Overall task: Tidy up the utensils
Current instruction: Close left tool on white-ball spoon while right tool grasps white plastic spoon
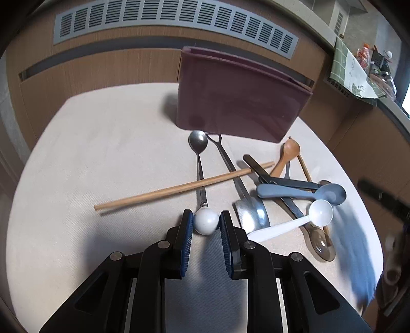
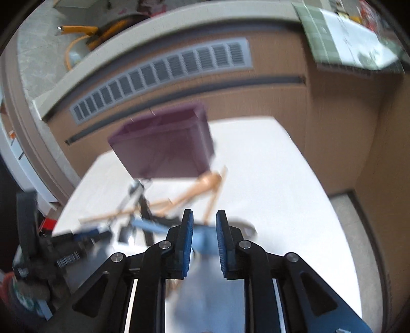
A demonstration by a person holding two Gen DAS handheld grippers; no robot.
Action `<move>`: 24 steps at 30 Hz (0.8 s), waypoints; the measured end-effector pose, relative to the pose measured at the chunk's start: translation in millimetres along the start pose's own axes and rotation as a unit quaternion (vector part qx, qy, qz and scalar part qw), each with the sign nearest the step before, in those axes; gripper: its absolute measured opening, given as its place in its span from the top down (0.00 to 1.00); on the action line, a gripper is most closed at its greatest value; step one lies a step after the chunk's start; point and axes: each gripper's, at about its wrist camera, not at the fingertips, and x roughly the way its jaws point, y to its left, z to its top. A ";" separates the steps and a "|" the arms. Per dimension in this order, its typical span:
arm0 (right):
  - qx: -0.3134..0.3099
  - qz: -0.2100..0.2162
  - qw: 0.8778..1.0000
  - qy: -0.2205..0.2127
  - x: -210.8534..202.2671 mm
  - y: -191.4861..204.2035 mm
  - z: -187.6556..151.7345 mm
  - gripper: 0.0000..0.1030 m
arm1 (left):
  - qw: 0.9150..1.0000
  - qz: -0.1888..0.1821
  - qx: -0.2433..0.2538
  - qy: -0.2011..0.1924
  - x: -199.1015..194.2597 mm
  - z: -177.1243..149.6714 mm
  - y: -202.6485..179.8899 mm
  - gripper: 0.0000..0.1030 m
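Observation:
On the pale table lies a pile of utensils in front of a maroon container. My left gripper is shut on the white ball end of a metal spoon, and both blue pads touch it. A wooden chopstick crosses that spoon. To the right lie a blue-grey spoon, a white plastic spoon and a wooden spoon. The right wrist view is blurred. My right gripper stands open over the blue-grey spoon, and the maroon container is beyond it.
A metal spatula, a black-handled utensil and a brown see-through spoon are also in the pile. Behind the table is a wooden cabinet with a grey vent grille. A counter with a green cloth is at the right.

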 end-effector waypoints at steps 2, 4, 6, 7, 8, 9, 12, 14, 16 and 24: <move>0.025 0.007 0.999 0.020 1.1 -10.8 -12.0 0.79 | 1.000 0.003 0.007 -0.011 -5.5 -0.8 1.5 0.78; 0.062 0.023 0.997 0.044 5.1 -23.0 -26.0 0.78 | 1.000 0.003 0.011 -0.021 -11.3 -1.0 2.5 0.78; 0.088 0.038 0.994 0.060 11.6 -27.6 -34.8 0.78 | 1.000 0.001 0.014 -0.027 -16.9 -1.9 3.2 0.78; 0.096 0.046 0.992 0.065 15.2 -27.7 -37.5 0.78 | 0.999 0.002 0.016 -0.029 -19.6 -2.9 3.1 0.78; 0.100 0.054 0.991 0.070 19.6 -25.9 -38.6 0.78 | 0.999 0.002 0.019 -0.031 -22.8 -4.1 3.4 0.78; 0.100 0.061 0.990 0.074 24.0 -21.2 -38.7 0.78 | 0.999 0.003 0.023 -0.035 -27.0 -5.3 3.2 0.78; 0.081 0.071 0.991 0.077 36.0 -3.3 -34.8 0.78 | 0.998 0.006 0.032 -0.047 -39.4 -7.3 4.5 0.78; 0.072 0.051 0.992 0.089 49.5 6.2 -32.3 0.78 | 0.998 0.006 0.029 -0.056 -47.2 -6.3 6.3 0.78; 0.064 0.035 0.994 0.087 56.2 12.5 -28.4 0.78 | 0.997 0.006 0.026 -0.066 -55.6 -2.7 9.0 0.78; -0.035 0.015 0.999 0.014 23.5 54.6 17.6 0.95 | 0.990 0.013 0.062 -0.124 -93.1 29.0 -0.6 0.78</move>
